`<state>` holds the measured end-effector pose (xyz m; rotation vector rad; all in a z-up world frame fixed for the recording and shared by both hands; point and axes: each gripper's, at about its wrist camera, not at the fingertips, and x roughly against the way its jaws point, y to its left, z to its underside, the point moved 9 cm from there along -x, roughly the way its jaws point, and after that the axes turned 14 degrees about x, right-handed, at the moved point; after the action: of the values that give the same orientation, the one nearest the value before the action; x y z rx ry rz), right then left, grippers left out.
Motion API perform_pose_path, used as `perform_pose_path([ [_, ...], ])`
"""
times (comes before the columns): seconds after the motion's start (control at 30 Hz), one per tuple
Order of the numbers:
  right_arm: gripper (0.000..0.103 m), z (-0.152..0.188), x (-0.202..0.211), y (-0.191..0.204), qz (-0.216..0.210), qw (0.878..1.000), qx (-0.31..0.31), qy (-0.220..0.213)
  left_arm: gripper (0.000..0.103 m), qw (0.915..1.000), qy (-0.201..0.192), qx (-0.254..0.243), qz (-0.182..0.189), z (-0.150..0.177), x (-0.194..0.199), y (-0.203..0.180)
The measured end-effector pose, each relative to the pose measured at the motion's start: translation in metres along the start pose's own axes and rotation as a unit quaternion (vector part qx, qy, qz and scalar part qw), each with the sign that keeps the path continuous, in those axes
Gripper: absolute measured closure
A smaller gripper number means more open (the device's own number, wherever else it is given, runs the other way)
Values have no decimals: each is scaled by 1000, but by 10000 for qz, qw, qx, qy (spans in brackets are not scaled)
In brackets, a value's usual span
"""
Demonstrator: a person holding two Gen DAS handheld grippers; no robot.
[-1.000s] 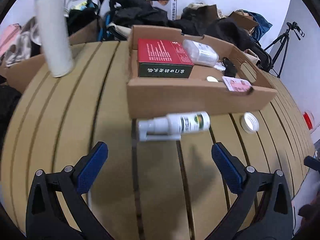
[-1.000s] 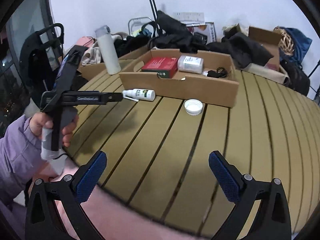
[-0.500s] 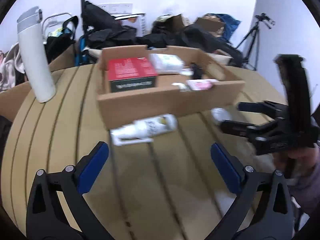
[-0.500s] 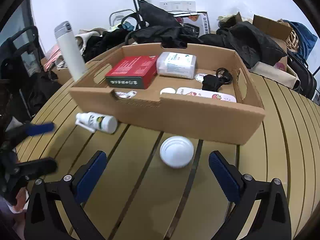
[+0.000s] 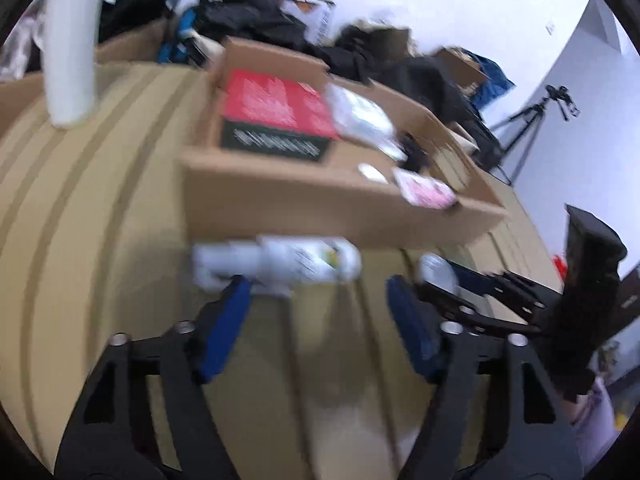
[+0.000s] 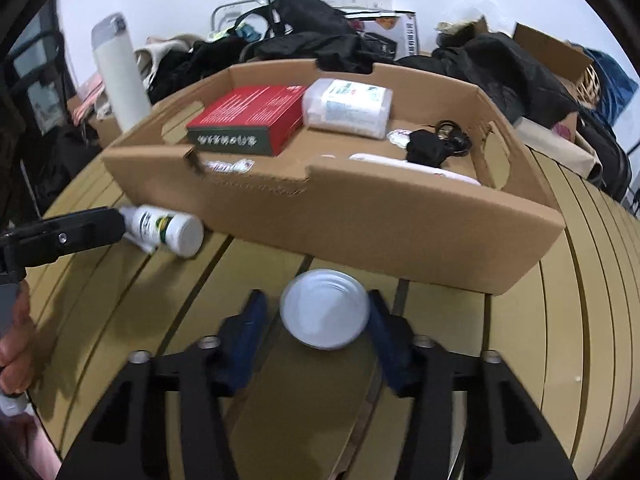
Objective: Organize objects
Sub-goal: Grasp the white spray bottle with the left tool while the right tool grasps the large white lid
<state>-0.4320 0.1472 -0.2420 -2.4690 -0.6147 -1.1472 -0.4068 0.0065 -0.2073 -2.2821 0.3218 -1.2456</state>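
Worktop: slatted tan surface with dark gaps; bare boards lie to the right of the white cap.
Cardboard tray: far of both grippers, its near wall just beyond the cap and the bottle.
Tray contents: red box at left, clear tub beside it, black cable toward the right.
Right gripper: fingers spread, straddling the white cap; right pad is at the cap's edge, left pad a little apart.
Left gripper: fingers spread, blurred, just near of the spray bottle, not pinching it.
Spray bottle: lying on its side by the tray's near wall, left of the cap.
White flask: upright, far left, apart from the tray.
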Motion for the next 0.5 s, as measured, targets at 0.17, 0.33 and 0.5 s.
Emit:
perform_pose_path([
  [0.17, 58, 16, 14, 0, -53, 9999, -126, 7, 41, 9994, -128, -309, 93, 24, 19, -21],
  [0.33, 50, 22, 30, -8, 71, 9997, -212, -132, 3, 9917, -809, -3, -998, -19, 25, 27],
  [0.5, 16, 10, 25, -2, -79, 9995, -180, -236, 3, 9873, -659, -110, -1444, -37, -5, 37],
])
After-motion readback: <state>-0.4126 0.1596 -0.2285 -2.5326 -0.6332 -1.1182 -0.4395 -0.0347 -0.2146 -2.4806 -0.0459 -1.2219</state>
